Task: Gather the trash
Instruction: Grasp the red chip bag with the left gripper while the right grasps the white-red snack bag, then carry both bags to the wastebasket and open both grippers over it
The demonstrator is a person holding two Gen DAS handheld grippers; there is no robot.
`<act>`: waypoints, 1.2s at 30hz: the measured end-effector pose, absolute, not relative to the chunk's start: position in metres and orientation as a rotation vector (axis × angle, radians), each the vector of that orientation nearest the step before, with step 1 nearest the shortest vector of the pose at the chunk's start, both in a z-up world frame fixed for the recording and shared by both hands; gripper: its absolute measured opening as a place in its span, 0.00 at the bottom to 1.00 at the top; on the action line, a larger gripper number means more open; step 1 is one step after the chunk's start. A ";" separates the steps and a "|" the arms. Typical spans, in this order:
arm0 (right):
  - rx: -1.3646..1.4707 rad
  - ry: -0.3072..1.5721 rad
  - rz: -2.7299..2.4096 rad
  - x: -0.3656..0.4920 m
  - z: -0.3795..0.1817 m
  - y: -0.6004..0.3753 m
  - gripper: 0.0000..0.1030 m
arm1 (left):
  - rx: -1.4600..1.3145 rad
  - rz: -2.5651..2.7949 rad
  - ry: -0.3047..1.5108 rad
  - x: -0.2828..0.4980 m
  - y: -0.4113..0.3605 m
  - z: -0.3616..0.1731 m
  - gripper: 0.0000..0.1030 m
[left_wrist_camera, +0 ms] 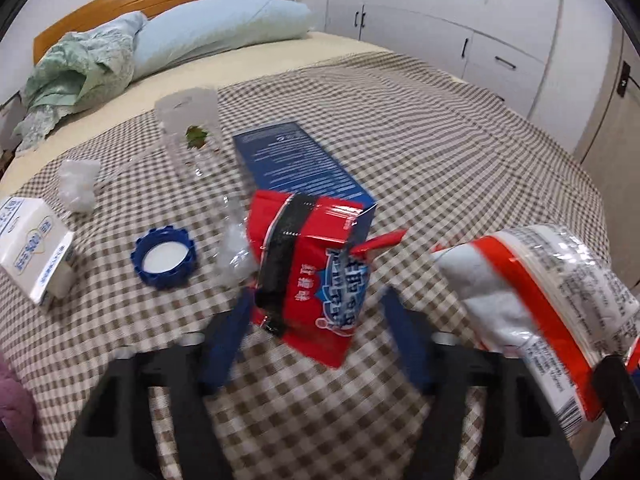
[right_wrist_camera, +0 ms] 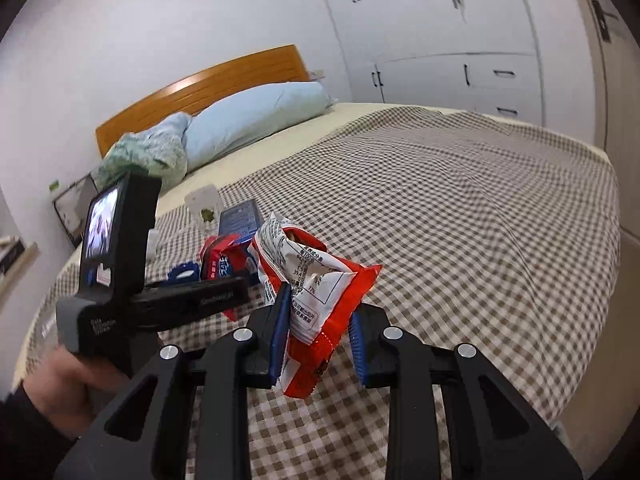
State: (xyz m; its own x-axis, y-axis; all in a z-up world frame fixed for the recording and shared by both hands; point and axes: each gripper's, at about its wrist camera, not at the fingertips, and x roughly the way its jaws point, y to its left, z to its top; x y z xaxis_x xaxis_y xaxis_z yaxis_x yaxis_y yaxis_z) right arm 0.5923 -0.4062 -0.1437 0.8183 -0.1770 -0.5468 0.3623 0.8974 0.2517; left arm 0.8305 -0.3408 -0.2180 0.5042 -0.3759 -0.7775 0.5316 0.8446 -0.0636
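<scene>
In the left wrist view, a red bag (left_wrist_camera: pixel 308 276) is seen between the blue fingers (left_wrist_camera: pixel 226 344) of the left tool (left_wrist_camera: pixel 316 340). The fingers are blurred and look spread wide, so it cannot be told whether the bag is pinched or only hanging in front. More trash is spread on the checked bed cover (left_wrist_camera: pixel 460 152): a blue box (left_wrist_camera: pixel 296 160), a blue cap (left_wrist_camera: pixel 164 258), a white carton (left_wrist_camera: pixel 34 246), a clear bag (left_wrist_camera: pixel 192 128) and a white wad (left_wrist_camera: pixel 78 184). The things are laid close together (likely so they can be picked up one by one). A white and red packet (left_wrist_camera: pixel 540 312) is seen at the right edge.

In the right wrist view, that packet (right_wrist_camera: pixel 316 304) is shown held up off the bed by the right tool (right_wrist_camera: pixel 318 336). The left pad is pressed on it, the right pad looks a little apart, so the grip seems light. It is held at its lower end, probably so it can be carried away. The left tool (right_wrist_camera: pixel 132 280) and the hand (right_wrist_camera: pixel 76 384) holding it are shown here only. The carton and wad are not shown here. No bin is seen in either view.
</scene>
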 end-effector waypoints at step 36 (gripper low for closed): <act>0.088 0.704 -0.398 0.288 -0.115 -0.531 0.25 | 0.102 -0.713 0.781 0.484 -0.313 -0.084 0.17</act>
